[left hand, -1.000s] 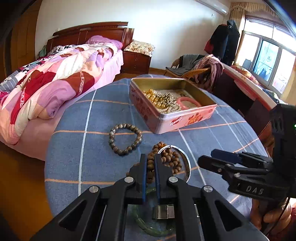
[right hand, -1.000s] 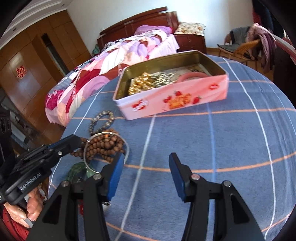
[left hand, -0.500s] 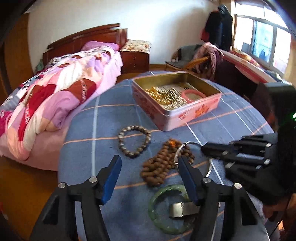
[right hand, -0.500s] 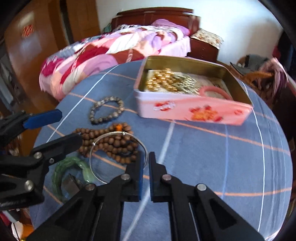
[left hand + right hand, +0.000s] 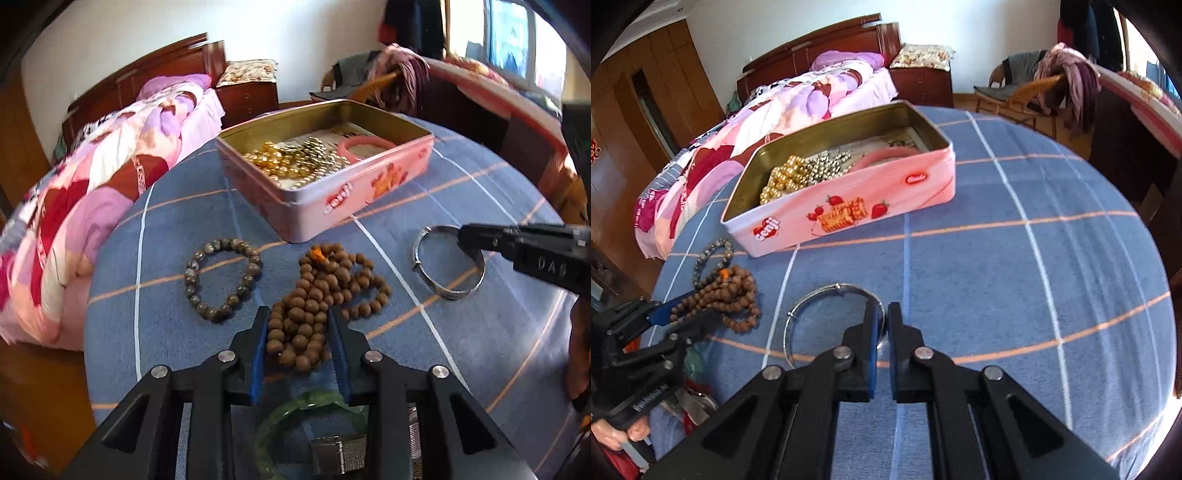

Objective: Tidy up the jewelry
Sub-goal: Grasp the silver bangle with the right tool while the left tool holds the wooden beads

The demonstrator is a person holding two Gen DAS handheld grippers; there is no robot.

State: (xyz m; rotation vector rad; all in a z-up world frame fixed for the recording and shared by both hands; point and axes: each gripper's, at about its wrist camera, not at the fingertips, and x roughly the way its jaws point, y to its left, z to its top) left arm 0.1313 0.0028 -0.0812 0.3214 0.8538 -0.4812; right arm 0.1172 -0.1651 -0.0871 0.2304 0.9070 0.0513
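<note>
Tin: gold beads and pink bangle already stowed. Silver bangle pinched at rim by R gripper, on cloth, apart from tin. L gripper spread around brown beads, not yet gripped. Grey bracelet and green bangle left on cloth.

On the table, seen from the left wrist, the tin sits at twelve o'clock, holding a bead heap and a ring bangle. The wooden bead string lies at centre, a bead bracelet at nine o'clock, a metal bangle at three, another bangle at six.
</note>
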